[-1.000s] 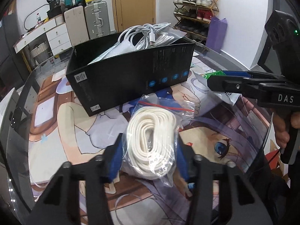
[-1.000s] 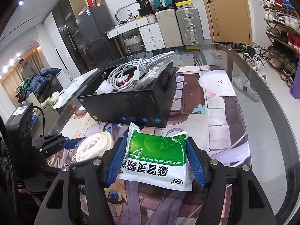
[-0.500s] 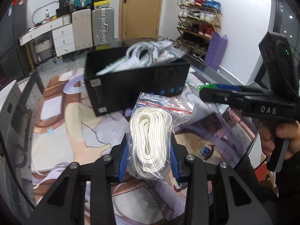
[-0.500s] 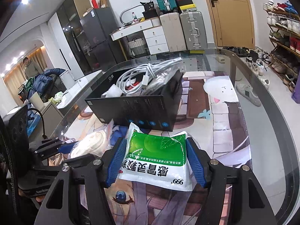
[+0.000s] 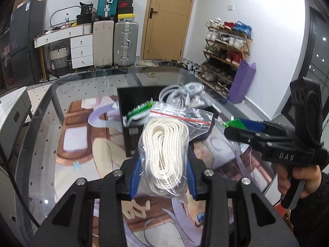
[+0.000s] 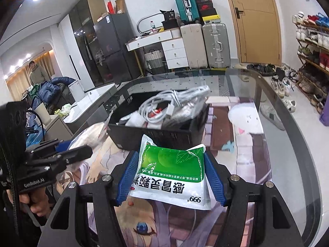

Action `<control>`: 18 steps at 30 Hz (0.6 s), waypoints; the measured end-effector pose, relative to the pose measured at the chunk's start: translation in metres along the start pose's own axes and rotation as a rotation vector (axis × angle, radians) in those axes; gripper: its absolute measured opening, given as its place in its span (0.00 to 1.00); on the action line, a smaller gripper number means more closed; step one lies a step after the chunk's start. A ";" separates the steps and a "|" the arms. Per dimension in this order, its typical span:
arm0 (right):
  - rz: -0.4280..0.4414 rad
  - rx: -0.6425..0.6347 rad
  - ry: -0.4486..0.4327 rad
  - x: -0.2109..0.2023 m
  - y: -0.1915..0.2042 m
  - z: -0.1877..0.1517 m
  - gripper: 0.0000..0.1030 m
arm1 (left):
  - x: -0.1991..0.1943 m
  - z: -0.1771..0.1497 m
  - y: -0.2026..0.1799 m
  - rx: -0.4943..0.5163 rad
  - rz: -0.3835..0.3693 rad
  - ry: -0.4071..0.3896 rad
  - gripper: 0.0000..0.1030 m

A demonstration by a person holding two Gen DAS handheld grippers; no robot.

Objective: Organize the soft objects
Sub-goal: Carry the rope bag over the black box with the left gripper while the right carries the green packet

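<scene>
While both loads hang short of the black box (image 5: 131, 135):
Left tool (image 5: 163, 177): clamped on cord bag (image 5: 164, 150); lift over near wall.
Right tool (image 6: 170, 177): gripping green sachet (image 6: 170, 175); drop beside cables (image 6: 168, 103).

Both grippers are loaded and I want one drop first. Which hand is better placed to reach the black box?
Left, probably: the left gripper holds the bagged cord right before the black box; the right gripper with its green packet sits farther back.

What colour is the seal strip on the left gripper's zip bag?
Red, across the zip bag top; clearest in left wrist view.
</scene>
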State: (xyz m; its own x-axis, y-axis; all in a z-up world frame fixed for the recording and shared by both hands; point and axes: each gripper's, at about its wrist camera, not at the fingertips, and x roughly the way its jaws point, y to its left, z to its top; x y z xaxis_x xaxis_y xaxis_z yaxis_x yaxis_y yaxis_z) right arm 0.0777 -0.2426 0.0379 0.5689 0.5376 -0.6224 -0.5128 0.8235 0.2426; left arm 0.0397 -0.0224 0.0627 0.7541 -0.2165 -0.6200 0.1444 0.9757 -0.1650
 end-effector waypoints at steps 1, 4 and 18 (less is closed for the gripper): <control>0.000 -0.005 -0.005 0.001 0.002 0.004 0.63 | 0.000 0.004 0.002 -0.005 0.005 -0.007 0.35; 0.001 -0.017 -0.021 0.005 0.005 0.016 0.63 | 0.004 0.015 0.008 -0.027 0.011 -0.023 0.35; -0.012 -0.105 -0.054 0.044 0.021 0.066 0.63 | 0.067 0.060 0.023 -0.077 0.075 -0.032 0.35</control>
State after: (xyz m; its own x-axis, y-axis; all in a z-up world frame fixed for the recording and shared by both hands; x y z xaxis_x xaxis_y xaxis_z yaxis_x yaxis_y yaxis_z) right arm 0.1344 -0.1894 0.0652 0.6077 0.5390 -0.5833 -0.5686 0.8080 0.1542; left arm 0.1320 -0.0127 0.0630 0.7810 -0.1407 -0.6085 0.0380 0.9832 -0.1786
